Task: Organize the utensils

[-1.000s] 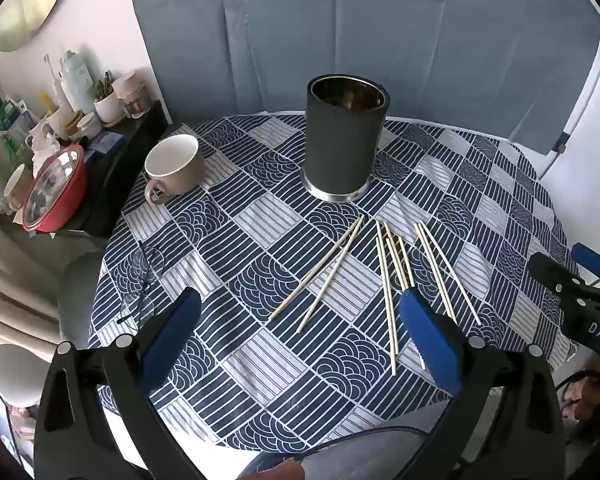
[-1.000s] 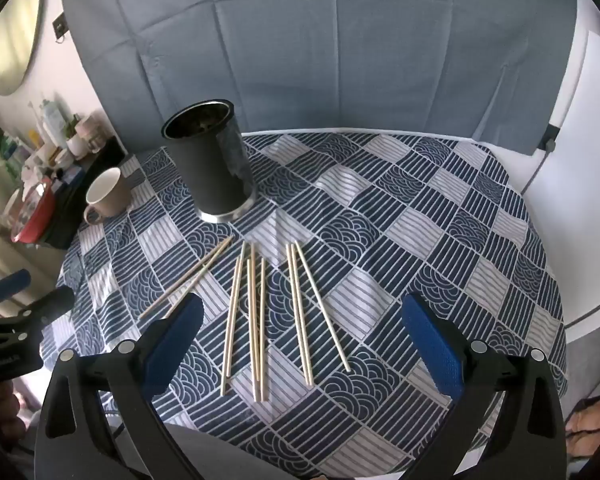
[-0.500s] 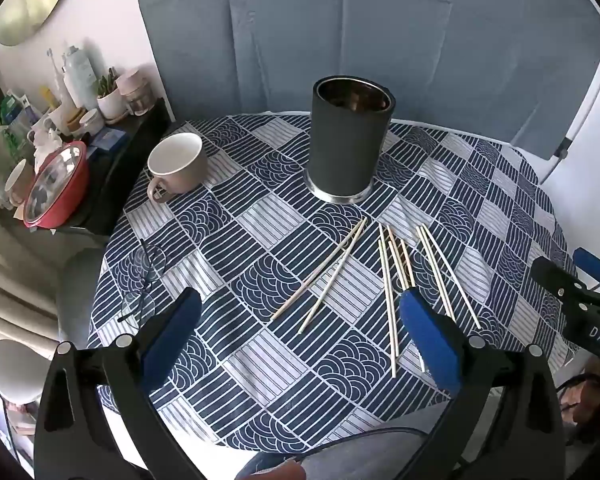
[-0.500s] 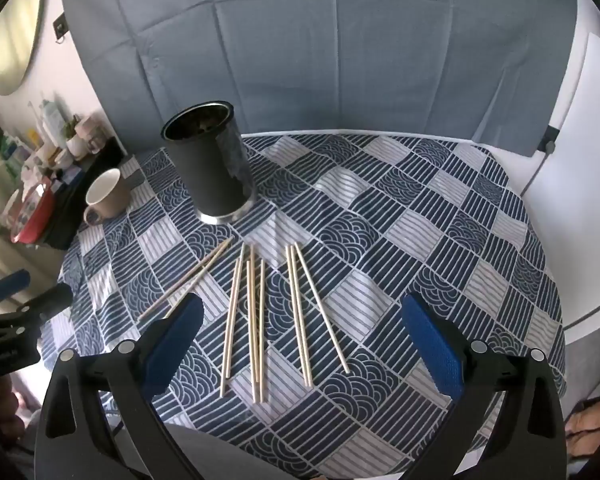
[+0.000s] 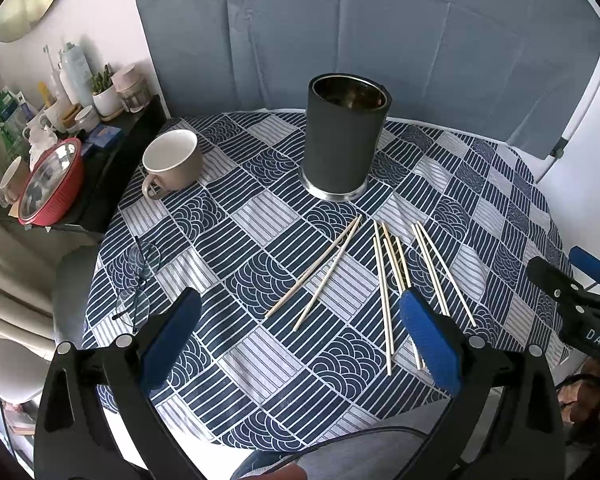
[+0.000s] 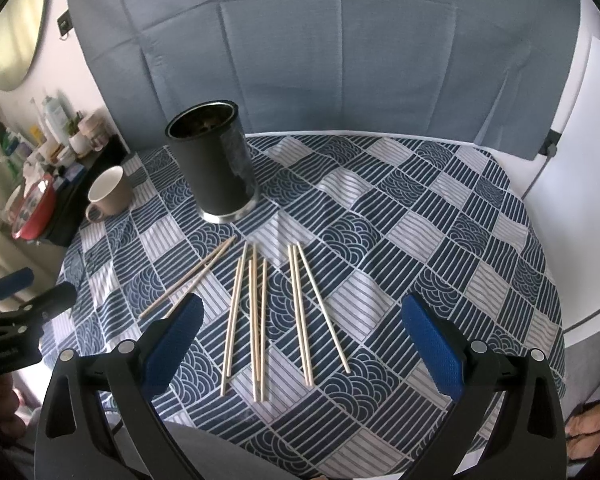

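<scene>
**A:** What's on my left wrist view?

**B:** I see the left gripper (image 5: pixel 300 328) with its blue pads spread wide and holding nothing, hanging over the near part of the tablecloth (image 5: pixel 260 360). The chopsticks (image 5: pixel 384 280) lie flat on the cloth as pale thin sticks: a crossed pair (image 5: pixel 320 268) on the left, then a loose fan to the right. The dark cylindrical holder (image 5: pixel 346 140) stands upright beyond them, apart from every stick. A beige mug (image 5: pixel 172 164) sits far left, and a pair of glasses (image 5: pixel 138 280) lies near the left edge.

**A:** Anything changed from a second ago?

**B:** The sticks and holder lie as before; my view has only drifted slightly, so the holder sits a little more to the right.

**A:** And the right wrist view?

**B:** The right gripper (image 6: pixel 300 328) is likewise spread and empty, above the near ends of the chopsticks (image 6: pixel 256 312). The holder (image 6: pixel 214 168) stands far left of centre. The whole right half of the cloth is bare, and the table's rounded edge curves close on the right and near sides.
</scene>
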{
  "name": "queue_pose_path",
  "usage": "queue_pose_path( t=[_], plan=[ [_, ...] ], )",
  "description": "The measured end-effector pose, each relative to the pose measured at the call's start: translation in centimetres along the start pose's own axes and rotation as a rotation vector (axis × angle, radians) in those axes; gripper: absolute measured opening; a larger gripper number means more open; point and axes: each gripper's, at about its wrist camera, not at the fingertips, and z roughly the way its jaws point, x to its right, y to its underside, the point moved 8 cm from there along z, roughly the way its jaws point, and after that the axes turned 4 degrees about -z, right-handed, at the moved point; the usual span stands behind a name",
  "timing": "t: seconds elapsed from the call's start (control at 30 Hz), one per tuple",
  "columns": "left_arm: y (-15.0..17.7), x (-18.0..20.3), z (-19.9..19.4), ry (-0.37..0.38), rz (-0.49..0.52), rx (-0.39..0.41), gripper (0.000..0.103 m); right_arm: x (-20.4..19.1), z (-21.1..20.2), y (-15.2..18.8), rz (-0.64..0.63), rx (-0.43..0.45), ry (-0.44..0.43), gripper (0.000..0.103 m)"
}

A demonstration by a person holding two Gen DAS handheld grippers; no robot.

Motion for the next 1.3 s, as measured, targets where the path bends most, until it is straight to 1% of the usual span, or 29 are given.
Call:
queue_pose_path(
  t=[0.43,0.77,0.97,1.2,1.3],
  plan=[
    [0.0,0.1,0.1,0.004,-0.015,-0.014,0.097,0.1,0.0,0.0,0.005,-0.001,0.001,0.095],
    [0.0,0.0,0.1,-0.007,-0.012,-0.007,0.097,0.0,0.2,0.2,0.009,-0.009,-0.004,0.095],
    [0.1,-0.4,0.4,-0.01,-0.028,-0.024,0.097,-0.2,0.4,0.3,0.001,-0.019,-0.008,0.095],
    [0.1,-0.5,0.5,-0.008,-0.023,-0.025,0.097,-0.3,1.0,0.2,0.0,-0.036,-0.022,0.095],
    [0.3,-0.5,1.0,-0.005,-0.024,-0.043,0.097,-0.5,1.3,0.3,-0.006,-0.045,-0.03,0.095]
  ],
)
